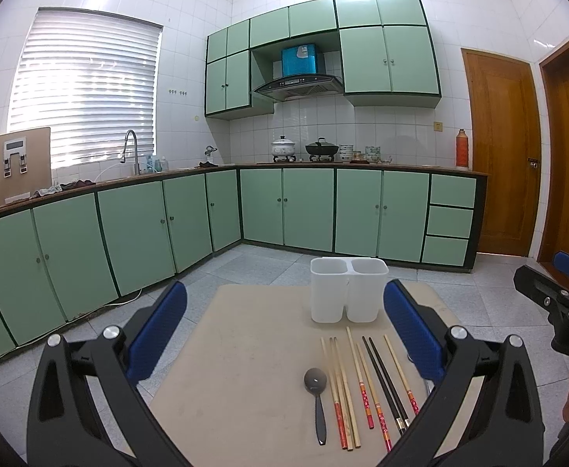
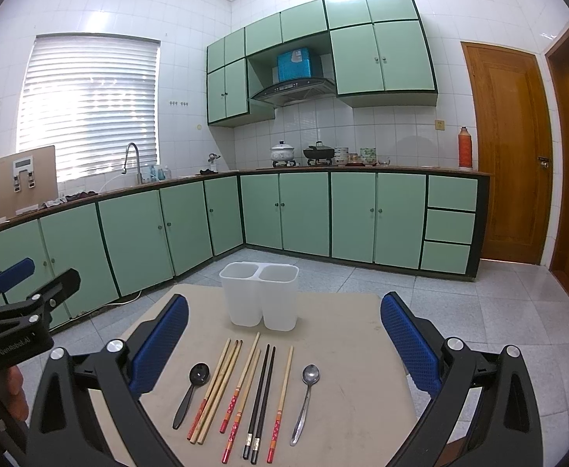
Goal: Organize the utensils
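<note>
Left gripper (image 1: 284,330): jaws wide apart, empty, above table (image 1: 245,350).
Right gripper (image 2: 284,334): spread wide, empty.
Utensils: chopsticks (image 2: 245,385), black spoon (image 2: 191,393), metal spoon (image 2: 305,401) in a row.
Holder (image 2: 261,295): white, two compartments, apparently empty, behind row.

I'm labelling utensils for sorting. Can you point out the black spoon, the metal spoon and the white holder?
black spoon (image 2: 199,373): right wrist view, on its bowl.
metal spoon (image 2: 310,373): right wrist view, on its bowl.
white holder (image 2: 245,303): right wrist view, left compartment's front wall.
</note>
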Available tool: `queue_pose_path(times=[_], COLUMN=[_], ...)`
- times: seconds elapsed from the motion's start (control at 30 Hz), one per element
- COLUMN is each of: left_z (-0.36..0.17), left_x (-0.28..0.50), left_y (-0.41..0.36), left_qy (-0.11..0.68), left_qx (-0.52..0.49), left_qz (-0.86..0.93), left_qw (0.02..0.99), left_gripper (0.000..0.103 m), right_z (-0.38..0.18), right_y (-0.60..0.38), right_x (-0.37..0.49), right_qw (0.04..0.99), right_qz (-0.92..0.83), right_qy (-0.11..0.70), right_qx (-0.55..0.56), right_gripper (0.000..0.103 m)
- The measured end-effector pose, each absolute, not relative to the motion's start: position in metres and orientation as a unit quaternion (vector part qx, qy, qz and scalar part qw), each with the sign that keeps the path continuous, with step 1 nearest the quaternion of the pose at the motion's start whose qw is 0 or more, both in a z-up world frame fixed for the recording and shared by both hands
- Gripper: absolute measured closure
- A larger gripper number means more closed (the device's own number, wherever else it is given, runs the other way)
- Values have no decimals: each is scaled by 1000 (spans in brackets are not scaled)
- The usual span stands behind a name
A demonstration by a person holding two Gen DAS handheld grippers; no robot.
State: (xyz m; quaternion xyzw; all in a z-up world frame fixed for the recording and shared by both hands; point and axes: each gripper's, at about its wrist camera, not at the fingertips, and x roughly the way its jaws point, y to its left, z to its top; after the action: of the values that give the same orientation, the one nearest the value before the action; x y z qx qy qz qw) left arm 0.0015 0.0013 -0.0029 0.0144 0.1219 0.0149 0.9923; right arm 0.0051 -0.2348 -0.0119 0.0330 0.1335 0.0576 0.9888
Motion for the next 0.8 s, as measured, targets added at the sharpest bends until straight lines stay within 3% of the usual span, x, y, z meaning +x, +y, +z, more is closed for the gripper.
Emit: queue_pose_path(times=[0.8], left_z=[-7], left_x=[3], left_y=[4], left_qy=[122], left_qx=[13], left_qz=[17], left_qw=[992], left_gripper=[5], right_z=[-10], right_y=[-235], right_x=[4], right_qw=[989], right_qz=[58], right_qy=[133], right_qx=[33], right_gripper=[6])
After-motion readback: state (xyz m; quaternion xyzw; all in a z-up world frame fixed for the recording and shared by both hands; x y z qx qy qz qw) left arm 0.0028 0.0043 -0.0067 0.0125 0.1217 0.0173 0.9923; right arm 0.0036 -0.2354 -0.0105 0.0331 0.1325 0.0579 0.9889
